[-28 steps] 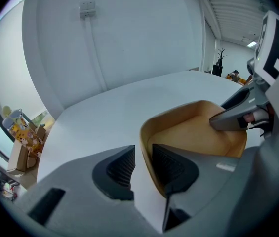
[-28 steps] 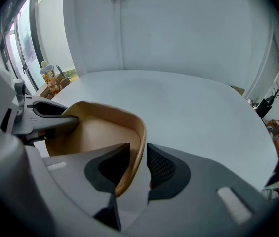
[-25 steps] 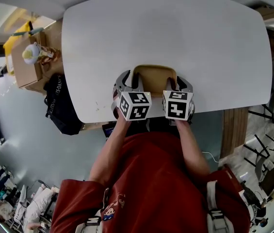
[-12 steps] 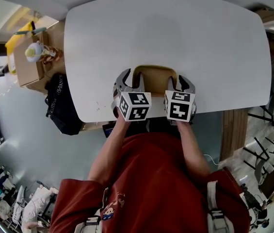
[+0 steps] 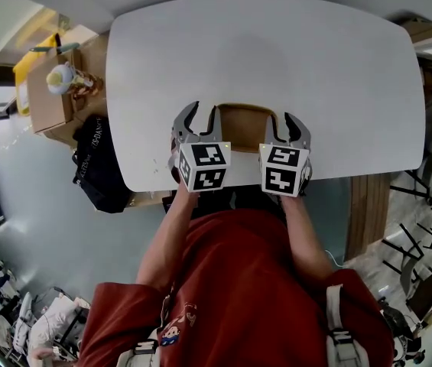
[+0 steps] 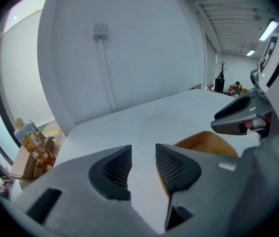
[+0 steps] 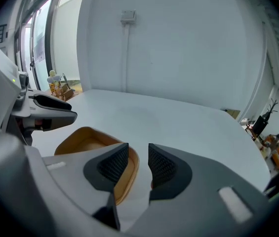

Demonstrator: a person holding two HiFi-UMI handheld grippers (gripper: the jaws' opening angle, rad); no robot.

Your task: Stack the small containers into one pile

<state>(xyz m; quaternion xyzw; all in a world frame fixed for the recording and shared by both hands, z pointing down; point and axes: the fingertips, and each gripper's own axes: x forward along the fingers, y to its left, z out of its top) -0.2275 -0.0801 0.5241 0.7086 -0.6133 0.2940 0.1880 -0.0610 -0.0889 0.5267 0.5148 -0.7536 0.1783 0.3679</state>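
Observation:
A tan container (image 5: 245, 123) with rounded corners sits near the front edge of the white table (image 5: 277, 52); I see only this one. My left gripper (image 5: 202, 116) stands open just left of it with nothing between its pads. My right gripper (image 5: 297, 127) stands open just right of it, also empty. The left gripper view has the container (image 6: 209, 141) to the right of the left gripper (image 6: 143, 165), and the right gripper's fingers (image 6: 238, 116) beyond it. In the right gripper view the container (image 7: 85, 141) lies left of the right gripper (image 7: 138, 164), partly behind its left jaw.
Off the table's left edge stand a cardboard box (image 5: 46, 102) with a toy on it and a black bag (image 5: 97, 167) on the floor. Chairs (image 5: 430, 228) stand at the right. The person's red shirt (image 5: 238, 281) fills the foreground.
Both grippers have let go of the container's sides and moved slightly outward, the left one further. Their jaws now stand wider. The container has stayed in place.

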